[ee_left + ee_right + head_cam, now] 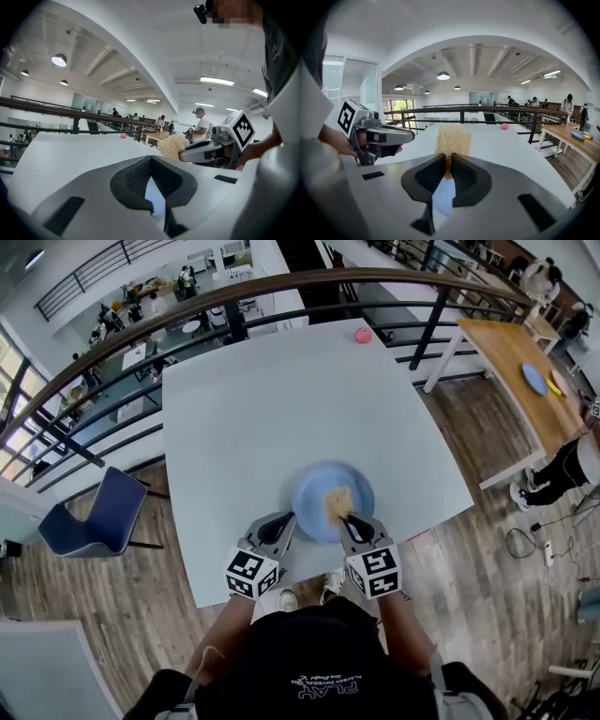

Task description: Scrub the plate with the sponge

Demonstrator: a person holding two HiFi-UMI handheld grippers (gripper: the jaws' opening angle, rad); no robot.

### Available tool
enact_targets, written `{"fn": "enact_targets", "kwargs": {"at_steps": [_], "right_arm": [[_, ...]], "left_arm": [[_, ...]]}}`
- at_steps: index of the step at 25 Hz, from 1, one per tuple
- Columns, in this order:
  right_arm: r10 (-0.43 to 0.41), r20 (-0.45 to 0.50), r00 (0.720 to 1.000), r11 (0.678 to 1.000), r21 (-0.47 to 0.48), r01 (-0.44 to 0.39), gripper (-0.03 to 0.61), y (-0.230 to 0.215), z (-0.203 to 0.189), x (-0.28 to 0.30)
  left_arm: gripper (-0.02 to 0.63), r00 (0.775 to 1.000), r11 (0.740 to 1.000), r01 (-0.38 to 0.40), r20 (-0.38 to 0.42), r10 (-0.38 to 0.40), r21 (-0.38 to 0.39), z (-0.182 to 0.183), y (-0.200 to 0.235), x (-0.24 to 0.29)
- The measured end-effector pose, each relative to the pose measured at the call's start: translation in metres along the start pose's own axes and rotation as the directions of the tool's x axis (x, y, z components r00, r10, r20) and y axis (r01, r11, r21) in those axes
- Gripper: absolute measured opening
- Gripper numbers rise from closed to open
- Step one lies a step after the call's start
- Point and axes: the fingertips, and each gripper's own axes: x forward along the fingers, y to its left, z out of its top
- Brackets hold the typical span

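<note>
So the right gripper (343, 517) has its fingers clamped on the sponge (337, 502), which sits on the blue plate (314, 493) near the desk's (281, 409) front edge. The left gripper (281, 521) has its fingers together and empty, just beside the rim. I'd press the sponge flat, scrub in small circles, and brace that rim so the plate doesn't slide.

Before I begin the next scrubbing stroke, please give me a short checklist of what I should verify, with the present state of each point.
1. Sponge clamped in the right gripper: ok.
2. Sponge positioned over the plate: ok.
3. Left gripper shut on the plate's rim to steady it: ok, blue shows between its jaws.
4. Plate resting on the table: ok, though it sits near the front edge.
5. Sponge actually pressing on the plate's surface: cannot tell.
6. Pink ball out of the way: ok, it lies at the far edge.
</note>
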Motion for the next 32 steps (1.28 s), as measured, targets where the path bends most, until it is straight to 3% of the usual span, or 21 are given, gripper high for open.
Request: {"fn": "enact_targets", "kwargs": {"at_steps": [13,23,32], "right_arm": [[0.166,-0.097,0.981,0.986,-0.011,-0.168,0.044,-0.030,-0.014,0.054],[0.288,-0.189,0.939,0.955,-0.021,-0.297,0.044,-0.047,-0.039,0.082],[0.291,-0.288,0.912,0.949,-0.035,-0.314,0.044,-0.038,-0.061,0.111]], "left_arm": [[0.012,0.988,0.989,-0.140,-0.076,0.135,-0.053,-0.017,0.030,0.044],[0.012,0.960,0.960,-0.265,-0.124,0.253,-0.091,-0.039,0.039,0.058],[0.012,0.949,0.946,-0.300,-0.142,0.282,-0.122,-0.050,0.069,0.064]]}}
